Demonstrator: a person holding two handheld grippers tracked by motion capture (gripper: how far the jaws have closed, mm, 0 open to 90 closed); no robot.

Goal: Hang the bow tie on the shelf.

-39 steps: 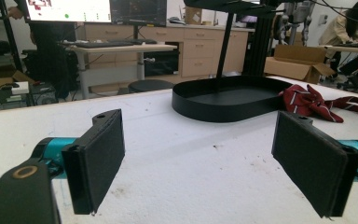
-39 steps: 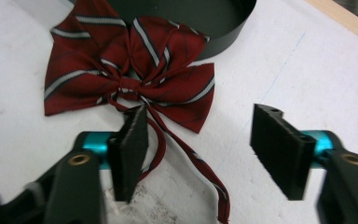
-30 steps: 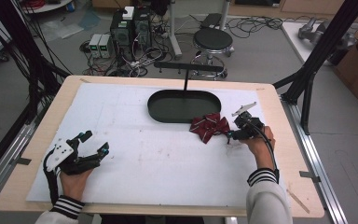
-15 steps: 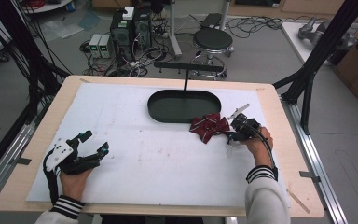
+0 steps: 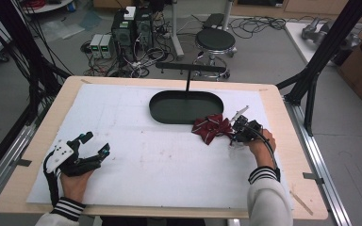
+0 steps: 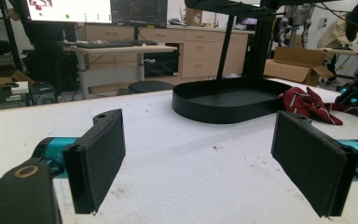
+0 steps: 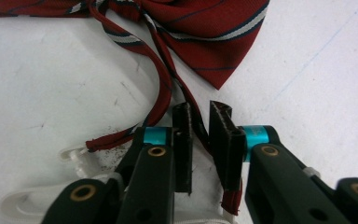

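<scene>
Two hand-held grippers: the right hand-held gripper (image 7: 200,140) had just been closing around the red bow tie's (image 5: 212,128) strap (image 7: 193,114); the left hand-held gripper (image 5: 95,145) sat wide open.

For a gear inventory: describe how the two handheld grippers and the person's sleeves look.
Both grippers are black with teal collars behind flat, dark, rectangular pads. The left gripper carries a grey three-cornered plate and a black cable. The right gripper has brass-coloured pivot rivets on its black links, and ridged pad faces; a black cable trails from it. The sleeves are white with black-striped cuffs.
</scene>
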